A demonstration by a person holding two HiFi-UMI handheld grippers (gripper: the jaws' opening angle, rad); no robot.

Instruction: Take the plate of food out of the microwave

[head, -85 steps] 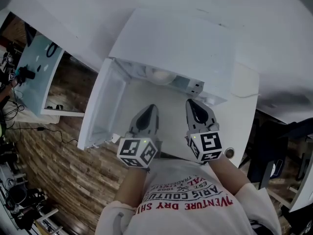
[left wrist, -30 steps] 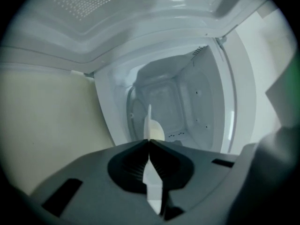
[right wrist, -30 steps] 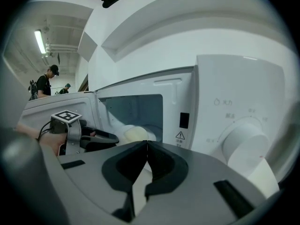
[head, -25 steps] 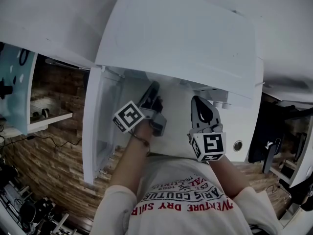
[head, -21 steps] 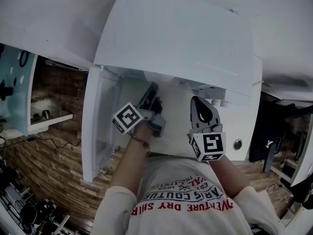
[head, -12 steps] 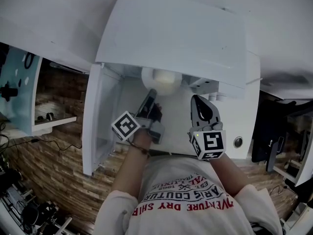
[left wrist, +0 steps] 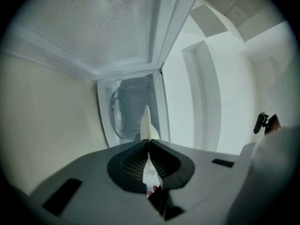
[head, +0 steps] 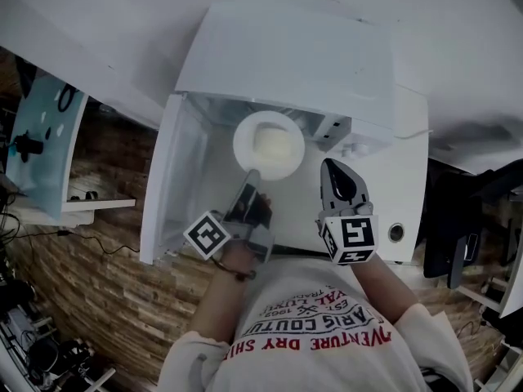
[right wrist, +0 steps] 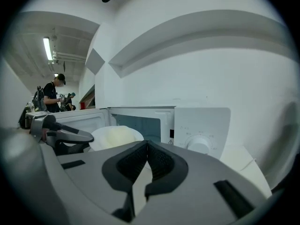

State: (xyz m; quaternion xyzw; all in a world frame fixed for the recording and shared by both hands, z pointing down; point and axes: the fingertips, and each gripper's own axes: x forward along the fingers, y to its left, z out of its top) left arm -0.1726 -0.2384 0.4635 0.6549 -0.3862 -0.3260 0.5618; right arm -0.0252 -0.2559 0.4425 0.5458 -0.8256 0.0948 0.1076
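The plate (head: pixel 242 145) is round and white. A pale, soft-looking heap of food (head: pixel 272 141) is sitting in its middle. The plate is hanging just in front of the open microwave (head: pixel 294 64), next to the open door (head: pixel 172 186). The left gripper (head: pixel 251 178) is pinching the near rim of the plate, with its jaws squeezing tight on the thin white edge. In the left gripper view the plate is showing from the side, like a thin white sliver. The right gripper (head: pixel 330 172) is hovering to the right of the plate and is not touching it. Its jaws are pressing together with nothing between them.
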